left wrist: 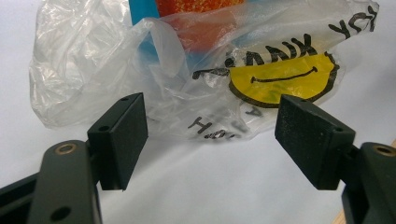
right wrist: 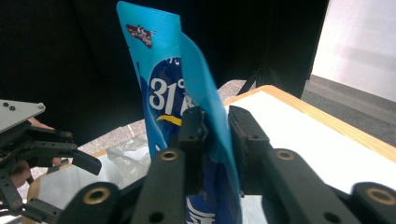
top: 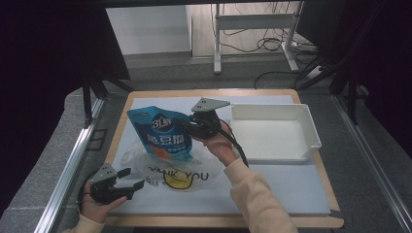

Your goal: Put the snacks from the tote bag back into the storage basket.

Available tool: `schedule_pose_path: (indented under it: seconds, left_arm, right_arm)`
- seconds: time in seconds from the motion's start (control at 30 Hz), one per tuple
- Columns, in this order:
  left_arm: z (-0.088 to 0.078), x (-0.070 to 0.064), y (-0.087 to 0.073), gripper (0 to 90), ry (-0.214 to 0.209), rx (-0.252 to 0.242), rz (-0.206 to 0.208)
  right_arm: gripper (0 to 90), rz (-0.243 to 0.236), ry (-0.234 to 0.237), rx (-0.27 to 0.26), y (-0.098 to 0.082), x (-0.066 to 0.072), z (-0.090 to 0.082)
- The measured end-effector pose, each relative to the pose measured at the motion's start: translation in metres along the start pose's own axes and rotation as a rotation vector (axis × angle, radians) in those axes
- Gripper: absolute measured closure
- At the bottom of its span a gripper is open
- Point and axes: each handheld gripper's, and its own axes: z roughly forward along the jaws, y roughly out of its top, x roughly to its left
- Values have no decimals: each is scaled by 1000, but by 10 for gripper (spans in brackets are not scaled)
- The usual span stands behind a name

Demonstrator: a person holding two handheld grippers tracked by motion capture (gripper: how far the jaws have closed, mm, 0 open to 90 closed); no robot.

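Note:
A blue snack bag (top: 160, 131) stands tilted at the middle of the mat, its lower end inside a clear plastic bag (top: 154, 167) printed with a yellow smiley and "THANK YOU". My right gripper (top: 182, 127) comes in from the right and is shut on the blue bag's side edge. In the right gripper view the blue bag (right wrist: 163, 93) rises between the pressed pads of that gripper (right wrist: 215, 135). My left gripper (top: 133, 178) stands open at the mat's front left, just short of the plastic bag (left wrist: 163, 70), with nothing between the pads of the left gripper (left wrist: 210, 135).
A white tray (top: 311, 126) sits at the right of the mat, holding nothing. The wooden table edge (top: 218, 221) runs along the front. The left gripper (right wrist: 46, 154) also shows at the left of the right gripper view. Dark curtains flank the table.

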Motion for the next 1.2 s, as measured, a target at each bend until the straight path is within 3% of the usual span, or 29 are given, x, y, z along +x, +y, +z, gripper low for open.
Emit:
schedule_pose_path:
  seconds: [0.4, 0.97, 1.2]
  left_arm:
    - [1, -1, 0, 255, -2, 2, 3]
    - [1, -3, 0, 255, -2, 5, 7]
    - [2, -3, 1, 254, -2, 7, 8]
  right_arm:
    - [856, -14, 37, -5, 1, -3, 3]
    - [876, -34, 92, -32, 0, -12, 4]
    - [883, 2, 125, -62, 0, -20, 2]
